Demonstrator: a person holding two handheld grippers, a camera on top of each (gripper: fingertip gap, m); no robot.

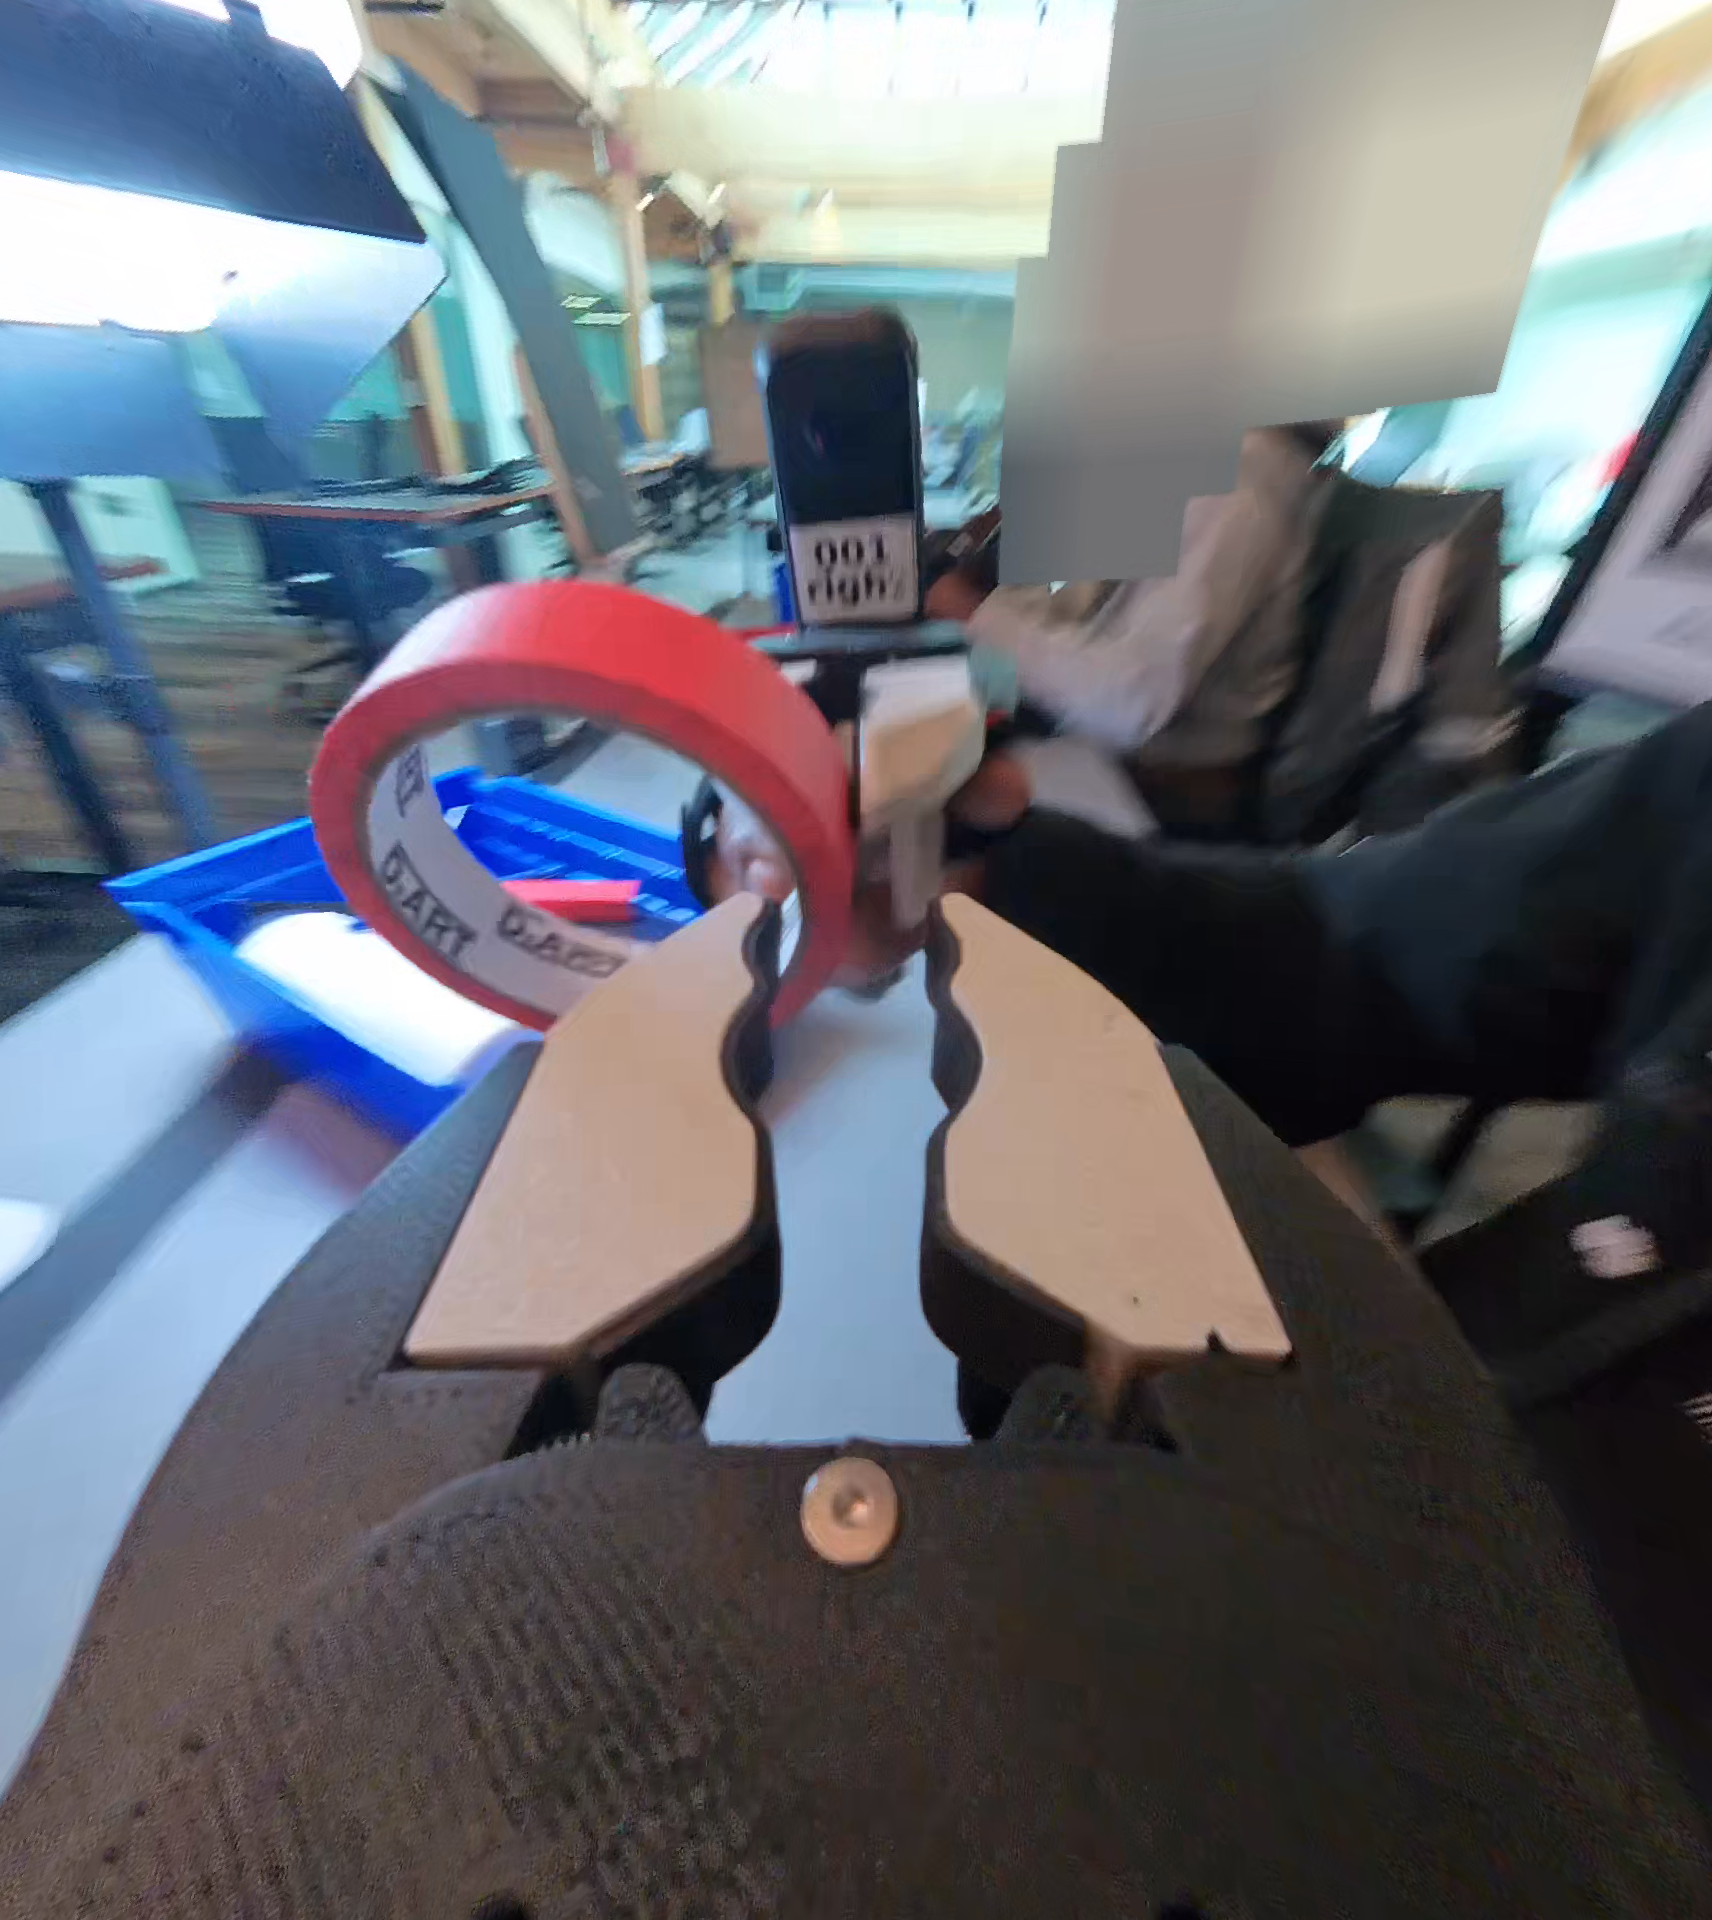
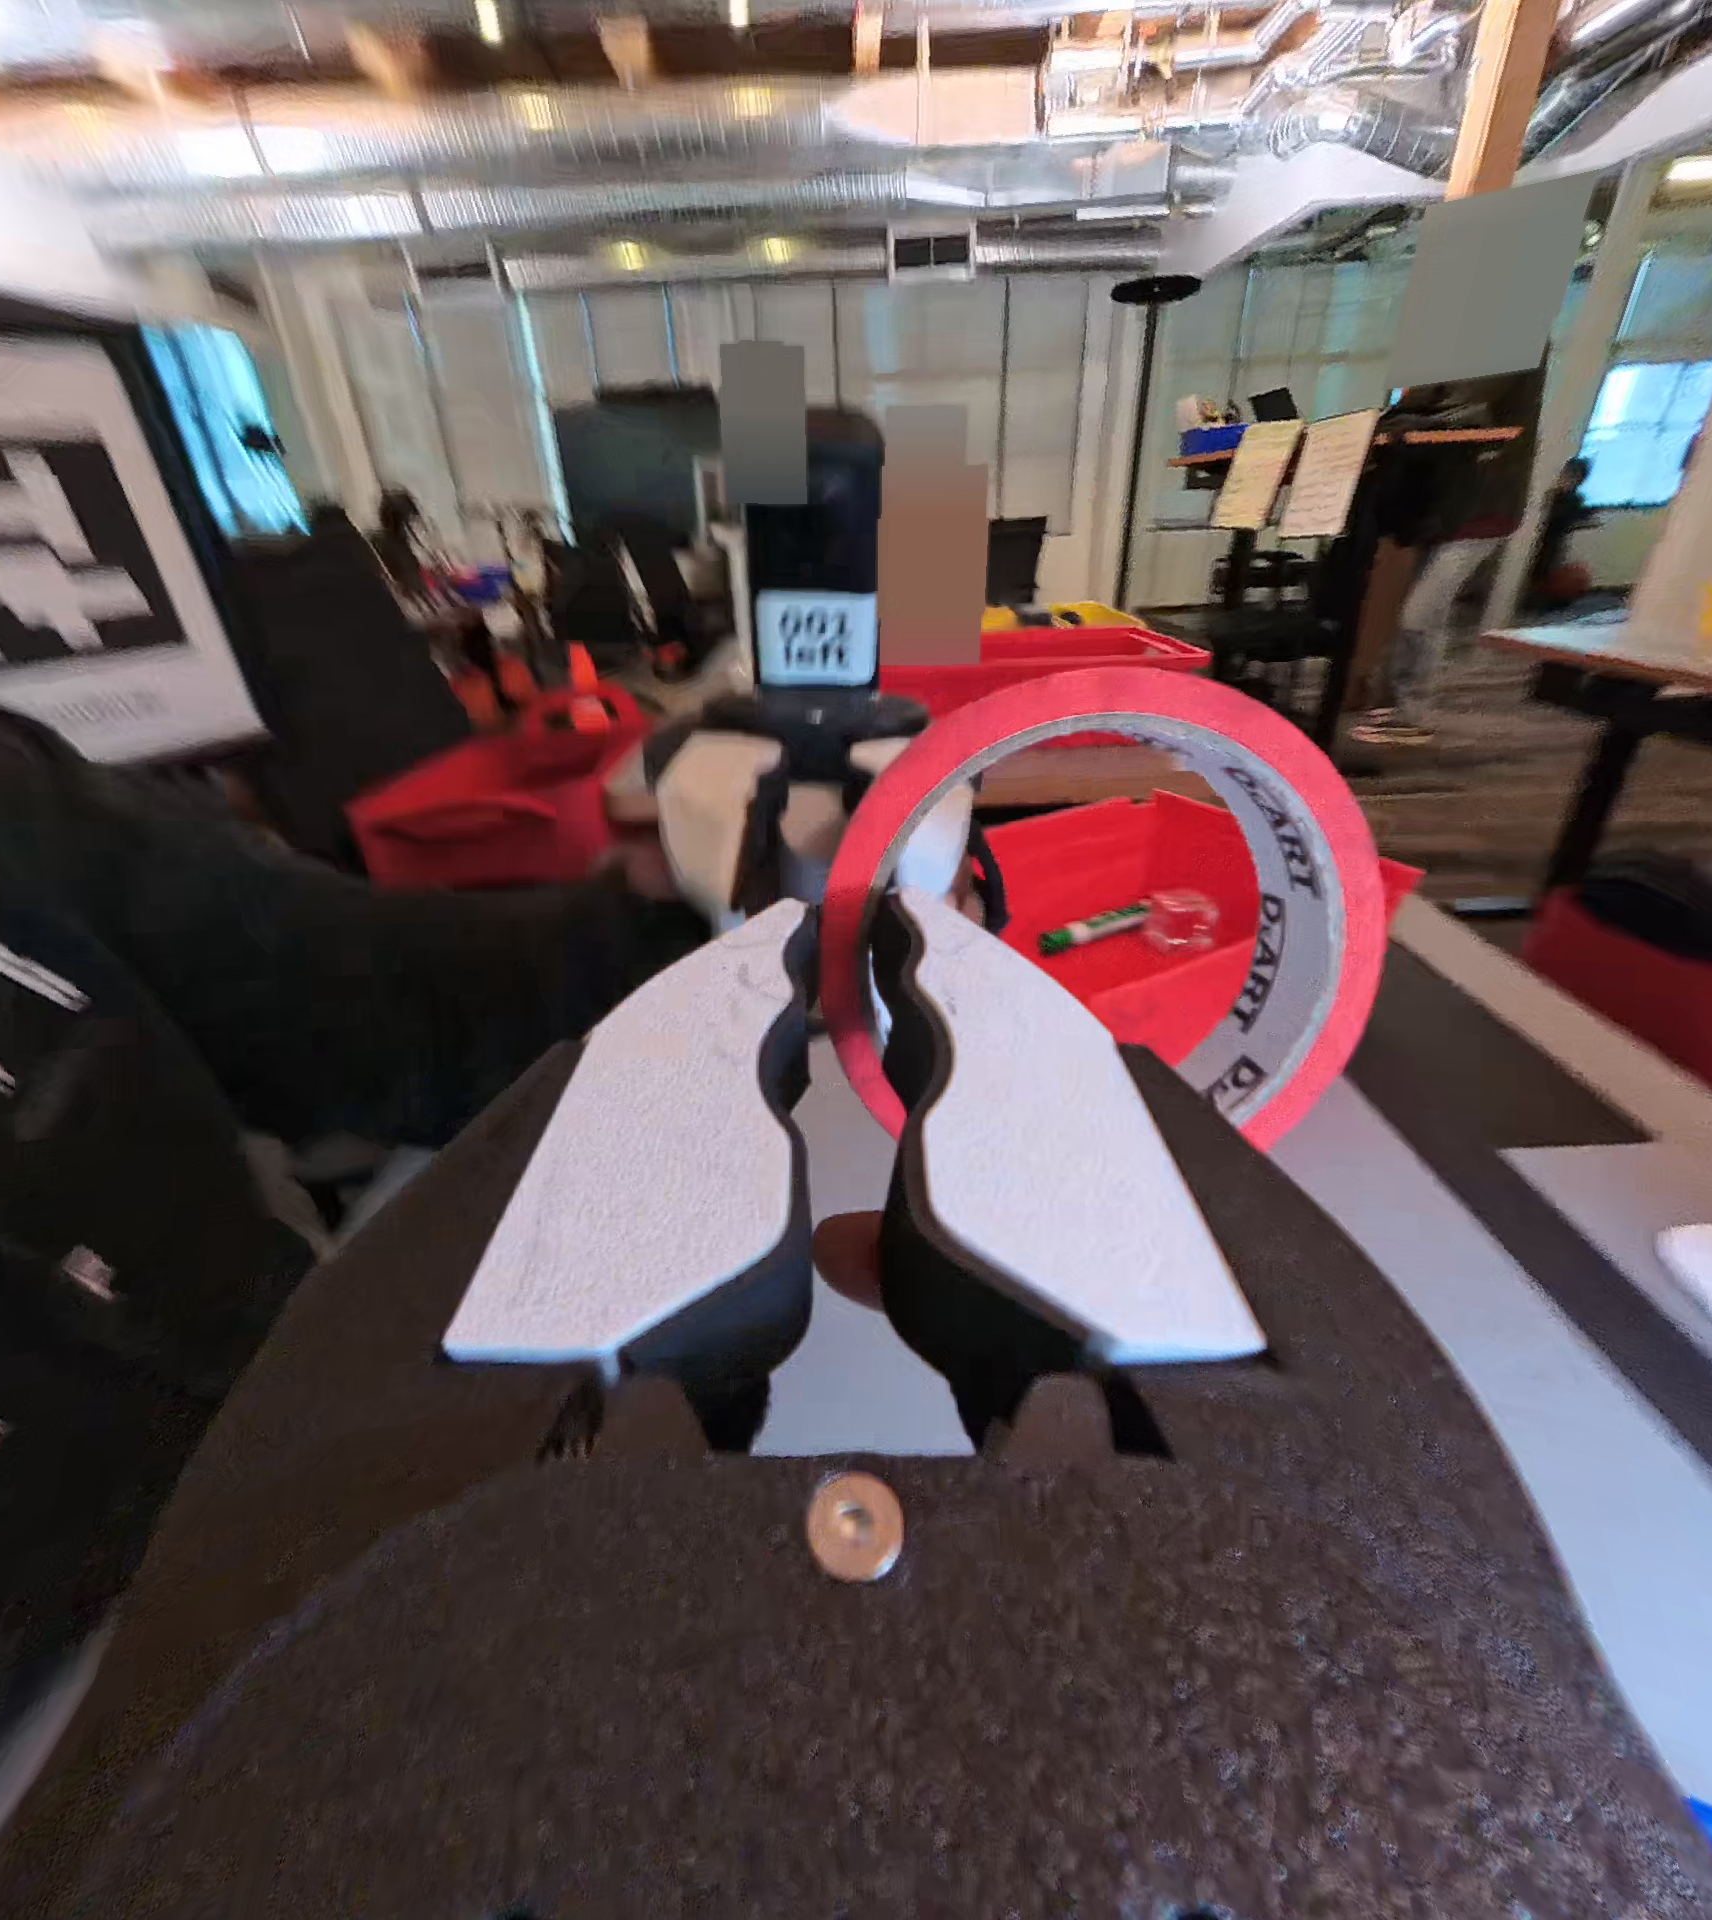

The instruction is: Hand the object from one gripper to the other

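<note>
Red tape ring (image 2: 1101, 904), smooth-walled, pinched by the right hand-held gripper (image 2: 847, 920); left hand-held gripper (image 1: 852, 914) seemingly parted around its rim.

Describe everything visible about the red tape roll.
The red tape roll is a ring of matte red tape wound on a pale cardboard core with dark printing inside. It is held on edge. The right gripper pinches its wall, with one finger inside the ring. The left gripper, open, straddles the same wall close by, without clearly touching it.

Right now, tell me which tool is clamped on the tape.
The right tool: its fingers pinch the tape wall. The left tool is open, with a gap beside the wall.
</note>
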